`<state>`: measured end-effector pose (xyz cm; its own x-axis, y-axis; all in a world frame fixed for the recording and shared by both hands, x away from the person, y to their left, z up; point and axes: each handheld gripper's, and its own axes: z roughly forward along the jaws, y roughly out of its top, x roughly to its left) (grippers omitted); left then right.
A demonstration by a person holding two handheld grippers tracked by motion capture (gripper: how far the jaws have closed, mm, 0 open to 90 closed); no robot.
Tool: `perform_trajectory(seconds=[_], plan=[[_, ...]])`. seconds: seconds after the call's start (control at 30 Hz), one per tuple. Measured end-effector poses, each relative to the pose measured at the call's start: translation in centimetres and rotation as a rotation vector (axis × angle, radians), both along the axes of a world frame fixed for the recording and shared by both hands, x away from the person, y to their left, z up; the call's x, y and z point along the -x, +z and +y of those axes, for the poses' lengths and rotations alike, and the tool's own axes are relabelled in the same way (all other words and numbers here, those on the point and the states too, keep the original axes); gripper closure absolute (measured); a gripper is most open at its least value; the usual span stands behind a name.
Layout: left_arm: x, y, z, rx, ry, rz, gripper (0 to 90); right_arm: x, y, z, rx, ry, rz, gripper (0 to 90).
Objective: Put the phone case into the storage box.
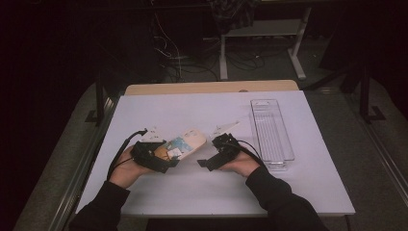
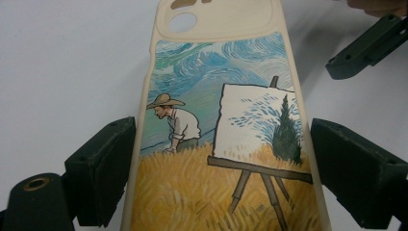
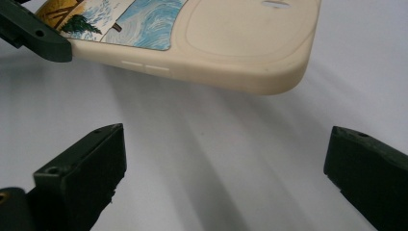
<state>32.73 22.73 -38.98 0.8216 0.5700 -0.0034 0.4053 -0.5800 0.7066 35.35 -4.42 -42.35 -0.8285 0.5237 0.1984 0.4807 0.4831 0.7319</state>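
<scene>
Cream-coloured and painted on the back, the phone case (image 2: 221,144) sits between the two black jaws of the left gripper (image 2: 221,159), which pinches it by its long sides. The picture on the phone case shows a man in a straw hat, a yellow field, a swirly blue sky and a painting on a stand. In the high view the phone case (image 1: 185,143) is near the middle of the white tabletop (image 1: 159,110), with its cream end pointing away from the left gripper (image 1: 166,161). From the right gripper view the phone case (image 3: 240,43) looks lifted a little off the tabletop, with a shadow under it. The right gripper (image 3: 226,168) has its jaws spread wide with nothing between them, and it points at the cream end of the phone case from close by without touching it. A clear plastic tray (image 1: 286,144) lies on the tabletop to the right, just beside the right gripper (image 1: 204,162).
</scene>
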Motion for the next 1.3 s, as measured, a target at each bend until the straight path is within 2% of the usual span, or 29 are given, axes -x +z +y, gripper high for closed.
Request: perform_trajectory(seconds=[0.07, 0.1, 0.23, 0.3, 0.6, 0.8, 1.3], plan=[[0.0, 0.0, 0.0, 0.003, 0.002, 0.001, 11.7, -0.1, -0.2, 0.0, 0.014, 0.006, -0.019, 0.6], [0.0, 0.0, 0.0, 0.002, 0.002, -0.002, 11.7, 0.1, -0.1, 0.0, 0.014, 0.002, -0.008, 0.6], [0.1, 0.0, 0.0, 0.000, 0.000, 0.003, 11.7, 0.2, -0.1, -0.2, 0.014, 0.007, -0.026, 0.6], [0.1, 0.0, -0.1, 0.001, -0.001, 0.005, 11.7, 0.3, 0.0, -0.1, 0.004, -0.001, -0.017, 0.5], [0.1, 0.0, 0.0, 0.002, -0.001, 0.005, 11.7, 0.7, 0.4, -0.1, 0.025, -0.010, -0.052, 0.6], [0.1, 0.0, 0.1, 0.005, -0.001, 0.004, 11.7, 0.9, 0.5, 0.0, 0.057, -0.012, -0.113, 0.6], [0.1, -0.1, 0.0, -0.002, -0.006, 0.008, 11.7, 1.3, 0.8, 0.0, 0.086, -0.029, -0.198, 0.6]])
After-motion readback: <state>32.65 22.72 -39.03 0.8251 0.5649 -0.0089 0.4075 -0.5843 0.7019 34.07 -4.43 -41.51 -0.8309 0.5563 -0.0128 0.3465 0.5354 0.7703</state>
